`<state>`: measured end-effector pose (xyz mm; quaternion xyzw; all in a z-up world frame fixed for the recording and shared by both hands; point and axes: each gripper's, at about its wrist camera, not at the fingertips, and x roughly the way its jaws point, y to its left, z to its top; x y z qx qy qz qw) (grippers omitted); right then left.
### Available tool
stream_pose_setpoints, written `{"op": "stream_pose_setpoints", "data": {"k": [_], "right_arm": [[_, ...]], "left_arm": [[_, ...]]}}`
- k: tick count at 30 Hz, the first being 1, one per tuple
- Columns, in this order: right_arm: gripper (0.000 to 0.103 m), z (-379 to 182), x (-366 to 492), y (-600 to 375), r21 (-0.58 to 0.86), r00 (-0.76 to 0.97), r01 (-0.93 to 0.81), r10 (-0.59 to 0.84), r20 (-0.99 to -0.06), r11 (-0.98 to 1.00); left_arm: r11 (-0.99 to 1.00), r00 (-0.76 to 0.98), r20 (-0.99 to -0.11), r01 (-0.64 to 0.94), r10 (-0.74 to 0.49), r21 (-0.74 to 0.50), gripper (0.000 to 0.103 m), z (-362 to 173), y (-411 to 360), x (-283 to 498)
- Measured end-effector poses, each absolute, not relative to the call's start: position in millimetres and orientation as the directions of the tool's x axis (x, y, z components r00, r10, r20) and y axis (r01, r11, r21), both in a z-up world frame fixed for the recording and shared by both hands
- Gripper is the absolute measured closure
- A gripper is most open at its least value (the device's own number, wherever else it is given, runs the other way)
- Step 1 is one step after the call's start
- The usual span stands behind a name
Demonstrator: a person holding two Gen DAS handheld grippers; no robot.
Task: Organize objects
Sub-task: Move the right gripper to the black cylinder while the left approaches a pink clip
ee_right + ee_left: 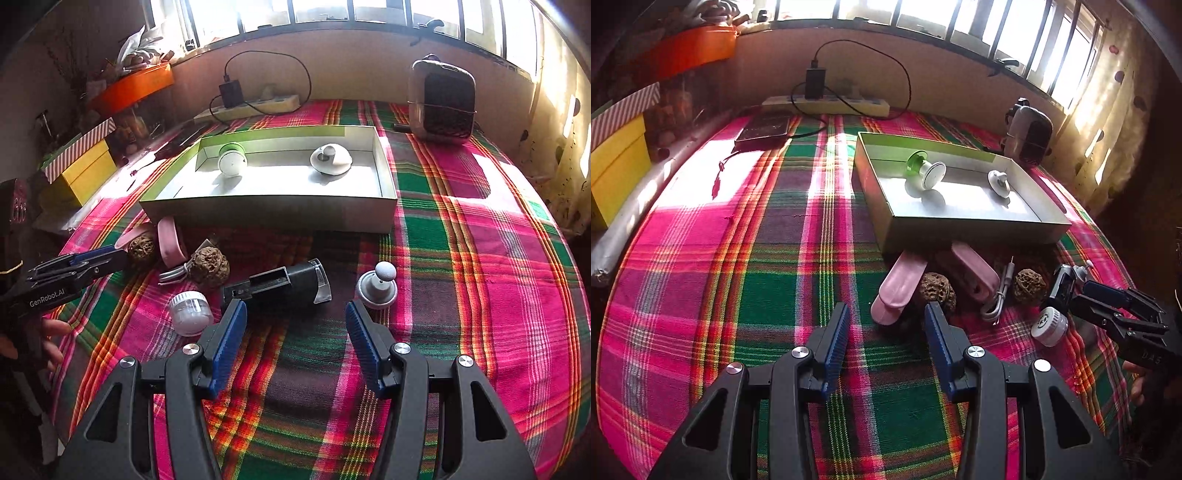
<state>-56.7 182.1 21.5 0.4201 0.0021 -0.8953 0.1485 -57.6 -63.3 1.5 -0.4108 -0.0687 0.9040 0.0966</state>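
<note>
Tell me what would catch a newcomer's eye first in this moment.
The loud pink-and-green plaid cloth covering the whole table, and the shallow open box at its middle holding two small white pieces. In front of the box lies a clutter: two wrinkled walnuts, pink clips, a black cylindrical gadget and a small white jar. Both the right gripper and left gripper hang open above that clutter.

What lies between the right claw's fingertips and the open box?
In the right wrist view, the black cylindrical device lies on the plaid cloth between the right claw and the open box; then bare cloth.
</note>
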Motion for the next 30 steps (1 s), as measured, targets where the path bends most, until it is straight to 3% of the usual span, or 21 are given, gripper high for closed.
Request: {"op": "stream_pose_setpoints", "data": {"k": [17,24,30], "right_arm": [[0.046,24,-82,164,0.187,-0.566,0.154,-0.242,-0.788,-0.970],[0.045,18,-84,155,0.103,-0.562,0.167,-0.180,-0.807,-0.981],[0.038,13,-82,166,0.010,-0.574,0.140,-0.089,-0.814,-0.990]], "left_arm": [[-0.960,-0.619,-0.734,-0.181,0.280,-0.214,0.063,1,-53,-61],[-0.954,-0.610,-0.734,-0.201,0.298,-0.221,0.063,1,-49,-62],[-0.957,-0.608,-0.740,-0.208,0.287,-0.200,0.063,1,-45,-63]]}}
